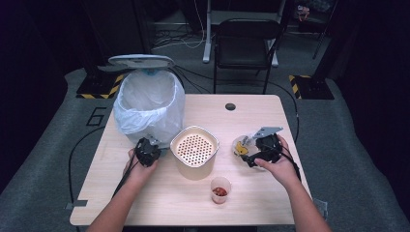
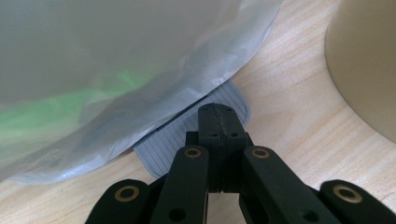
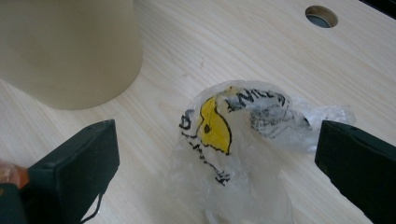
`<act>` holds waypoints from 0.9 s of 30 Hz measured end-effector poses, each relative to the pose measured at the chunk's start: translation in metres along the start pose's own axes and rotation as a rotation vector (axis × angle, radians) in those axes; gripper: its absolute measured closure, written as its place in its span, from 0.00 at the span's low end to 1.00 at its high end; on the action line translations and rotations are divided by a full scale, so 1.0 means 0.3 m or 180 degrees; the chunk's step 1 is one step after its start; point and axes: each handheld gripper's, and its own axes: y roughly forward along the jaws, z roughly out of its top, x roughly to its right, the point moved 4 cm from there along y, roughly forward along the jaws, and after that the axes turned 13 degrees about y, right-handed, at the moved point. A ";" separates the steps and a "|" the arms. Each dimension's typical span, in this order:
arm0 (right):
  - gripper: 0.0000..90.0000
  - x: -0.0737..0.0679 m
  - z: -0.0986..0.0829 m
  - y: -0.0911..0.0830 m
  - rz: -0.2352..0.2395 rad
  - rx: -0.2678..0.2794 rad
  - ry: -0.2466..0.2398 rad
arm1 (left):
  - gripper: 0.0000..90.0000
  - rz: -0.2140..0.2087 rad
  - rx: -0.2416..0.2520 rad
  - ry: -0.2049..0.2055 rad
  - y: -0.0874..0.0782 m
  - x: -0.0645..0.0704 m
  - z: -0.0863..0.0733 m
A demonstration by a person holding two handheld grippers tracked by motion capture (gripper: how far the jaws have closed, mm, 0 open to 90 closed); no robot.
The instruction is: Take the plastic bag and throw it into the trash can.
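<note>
Dark room, grey carpet, a folding chair [image 1: 246, 41] behind; the light wood bench [image 1: 251, 198] carries a pedal bin [image 1: 149, 104] lined w/ a white bag, a cream container [image 1: 195, 151] w/ a holed lid, and a small cup [image 1: 220, 189] w/ red bits. The left tool [image 2: 221, 122] has its jaws pressed together, nothing between them, tips resting on the ribbed pedal [image 2: 187, 137] at the bin's foot. The right tool [image 3: 217, 158] is wide open, jaws on both sides of the crumpled wrapper [image 3: 233, 135], which lies on the bench right of the container. To do it well, I think: lower the right tool so both jaws meet a thick fold of plastic, close firmly, then lift slowly; keep the pedal down so the lid stays up.
</note>
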 end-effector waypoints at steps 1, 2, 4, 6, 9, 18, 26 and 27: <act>0.00 0.006 0.006 0.008 0.0013 -0.0019 -0.0026 | 1.00 -0.0002 0.0002 -0.0002 0.000 0.000 0.000; 0.00 0.008 0.013 0.017 0.0029 -0.0019 0.0002 | 1.00 -0.0006 -0.0011 0.0000 -0.001 0.000 0.000; 0.00 0.012 0.023 0.032 0.0026 -0.0026 0.0036 | 1.00 -0.0012 0.0022 0.0029 0.002 -0.003 0.001; 0.00 0.015 0.030 0.046 0.0015 -0.0047 0.0016 | 1.00 -0.0010 0.0007 0.0003 0.000 -0.001 0.000; 0.00 0.017 0.042 0.074 0.0005 -0.0077 -0.0017 | 1.00 -0.0020 0.0015 0.0019 0.001 -0.003 0.000; 0.00 0.025 0.067 0.148 0.0010 -0.0177 -0.0010 | 1.00 -0.0024 0.0023 0.0010 0.002 -0.003 0.000; 0.00 0.042 0.029 0.225 -0.0037 -0.0364 0.0037 | 1.00 -0.0017 0.0017 -0.0023 0.000 -0.002 -0.001; 0.00 0.044 0.025 0.230 -0.0042 -0.0364 0.0035 | 1.00 -0.0026 0.0011 -0.0037 0.000 0.000 -0.001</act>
